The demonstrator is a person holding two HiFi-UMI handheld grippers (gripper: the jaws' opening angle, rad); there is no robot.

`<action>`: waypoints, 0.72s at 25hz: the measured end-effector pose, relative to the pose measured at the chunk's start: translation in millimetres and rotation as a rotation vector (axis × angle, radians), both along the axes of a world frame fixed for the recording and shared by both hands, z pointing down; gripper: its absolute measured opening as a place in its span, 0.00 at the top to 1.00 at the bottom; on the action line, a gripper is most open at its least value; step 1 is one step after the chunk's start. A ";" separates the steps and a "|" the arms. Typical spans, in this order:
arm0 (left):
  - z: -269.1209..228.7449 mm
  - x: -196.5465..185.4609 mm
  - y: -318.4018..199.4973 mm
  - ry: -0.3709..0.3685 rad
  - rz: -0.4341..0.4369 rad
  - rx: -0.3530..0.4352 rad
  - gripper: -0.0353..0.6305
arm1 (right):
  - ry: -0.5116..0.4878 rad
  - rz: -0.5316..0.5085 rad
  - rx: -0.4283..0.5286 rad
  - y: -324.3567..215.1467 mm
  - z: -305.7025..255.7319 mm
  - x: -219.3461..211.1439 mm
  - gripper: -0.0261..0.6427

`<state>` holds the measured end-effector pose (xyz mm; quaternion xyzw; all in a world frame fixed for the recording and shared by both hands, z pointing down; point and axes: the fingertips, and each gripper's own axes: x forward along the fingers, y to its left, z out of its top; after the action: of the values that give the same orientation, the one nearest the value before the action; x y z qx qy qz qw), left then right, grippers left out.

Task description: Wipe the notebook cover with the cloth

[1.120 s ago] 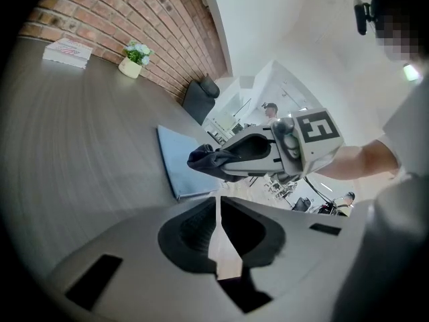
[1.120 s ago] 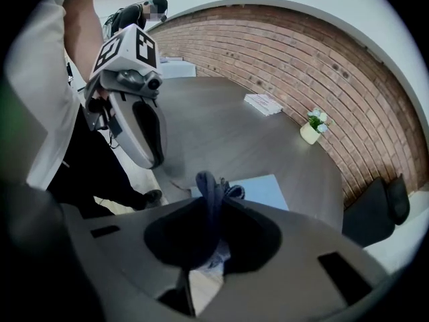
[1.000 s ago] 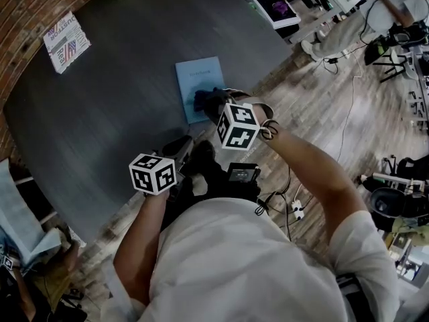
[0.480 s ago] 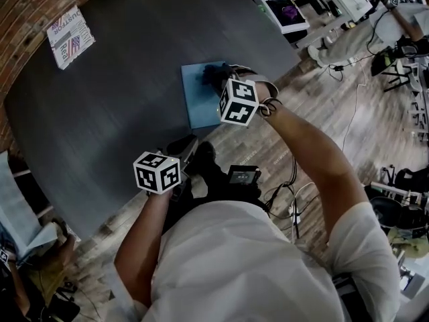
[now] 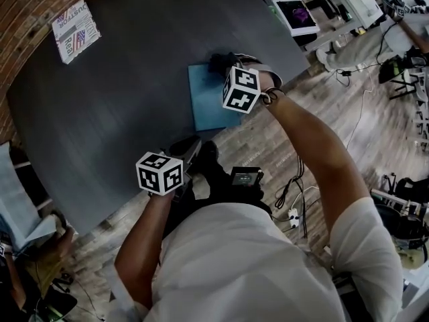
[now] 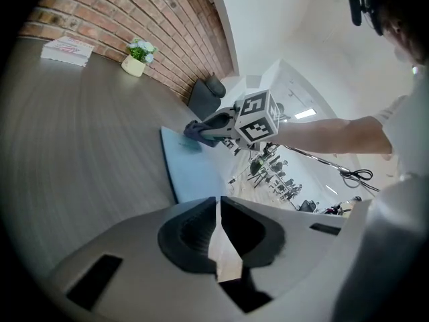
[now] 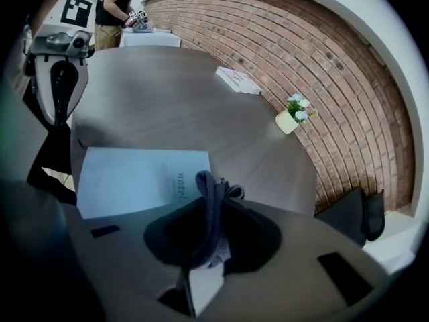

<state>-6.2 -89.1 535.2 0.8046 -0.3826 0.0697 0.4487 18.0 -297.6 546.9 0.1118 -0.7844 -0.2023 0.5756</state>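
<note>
right hand-held gripper (image 7: 209, 230) clamped on dark cloth (image 7: 209, 183), cloth set at far corner of light blue notebook (image 7: 134, 180). notebook flat on grey desk (image 7: 167, 92), near its edge. left hand-held gripper (image 6: 219, 230) with jaws together, at desk edge, apart from notebook.

Matt grey wood-grain table (image 5: 120, 99); smooth matt pale-blue notebook cover (image 5: 206, 106); soft, dark, crumpled cloth (image 7: 209, 186); rough brick wall (image 7: 322, 59) far behind

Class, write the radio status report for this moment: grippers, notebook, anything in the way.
Right gripper shut on dark crumpled cloth, at far end of light-blue rectangular notebook. Left gripper shut, empty, near dark table edge. Nothing else on cover.
</note>
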 end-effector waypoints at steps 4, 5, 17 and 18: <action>3.6 -2.1 -0.2 -0.002 -0.002 -0.009 0.90 | 0.015 0.007 -0.023 1.0 13.6 -0.9 0.84; 3.5 -1.7 -0.3 -0.002 0.000 -0.009 0.90 | 0.022 0.005 -0.035 3.9 17.4 -0.2 0.84; 4.3 1.8 3.6 -0.004 0.021 -0.016 0.90 | 0.043 -0.025 -0.088 28.7 28.5 5.8 0.84; 4.3 2.0 3.9 -0.002 0.023 -0.016 0.90 | 0.044 -0.026 -0.092 30.8 29.1 5.8 0.84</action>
<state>-4.2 -85.2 539.5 0.8053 -0.3733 0.0789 0.4537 23.8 -266.8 576.0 0.0706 -0.7814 -0.1761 0.5945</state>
